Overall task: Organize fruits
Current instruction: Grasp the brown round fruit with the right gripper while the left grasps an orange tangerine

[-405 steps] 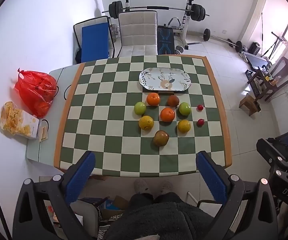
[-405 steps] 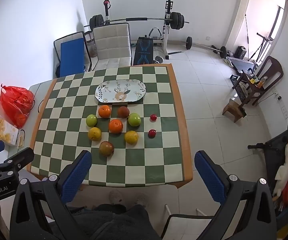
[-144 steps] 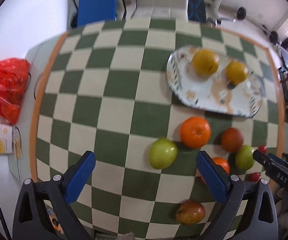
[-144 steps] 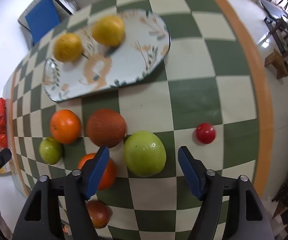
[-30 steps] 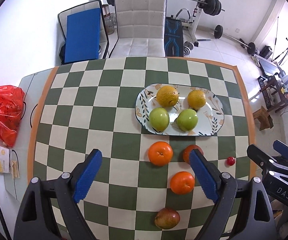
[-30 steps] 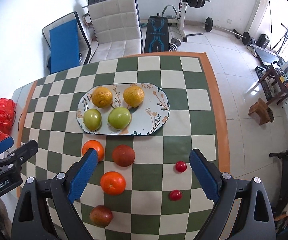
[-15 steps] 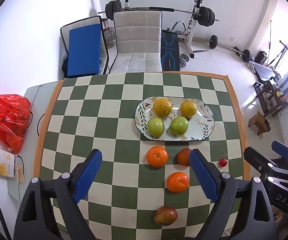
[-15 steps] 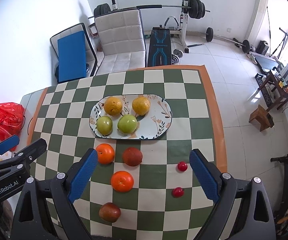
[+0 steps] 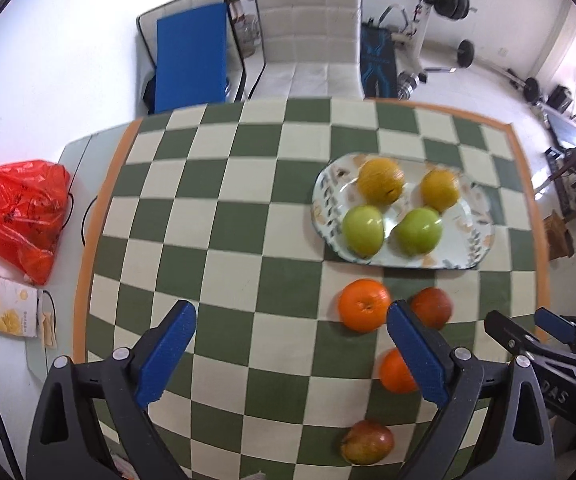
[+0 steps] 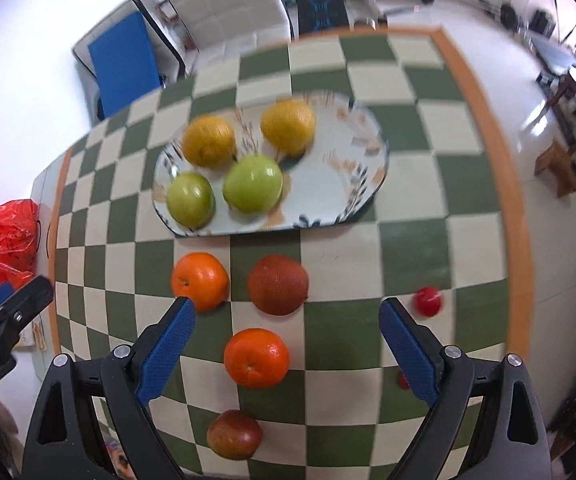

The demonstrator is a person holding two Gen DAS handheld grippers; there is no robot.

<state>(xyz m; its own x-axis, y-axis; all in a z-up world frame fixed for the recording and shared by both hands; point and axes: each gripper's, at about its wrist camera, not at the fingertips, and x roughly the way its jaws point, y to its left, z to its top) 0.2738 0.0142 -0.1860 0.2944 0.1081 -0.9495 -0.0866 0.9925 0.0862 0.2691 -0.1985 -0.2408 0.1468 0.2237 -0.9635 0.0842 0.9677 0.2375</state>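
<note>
While your left gripper [image 9: 290, 354] hangs over the green-and-cream checkered tablecloth [image 9: 216, 240] with its blue pads spread wide and nothing between them, your right gripper [image 10: 286, 346] is likewise agape and empty; the nearer orange [image 10: 256, 358] sits just ahead of the right one, between its pads in the view, untouched. The oval patterned plate [image 10: 352, 168] holds two yellow citrus fruits [image 10: 288, 122] at the back and two green apples [image 10: 253, 184] in front; just before the plate lie another orange [image 10: 199, 280] and a brownish-red fruit [image 10: 278, 285] side by side; a red-green apple [image 10: 234, 434] sits nearest you; a small red fruit [image 10: 428, 301] lies off to the right, and another peeps from behind the right pad.
</note>
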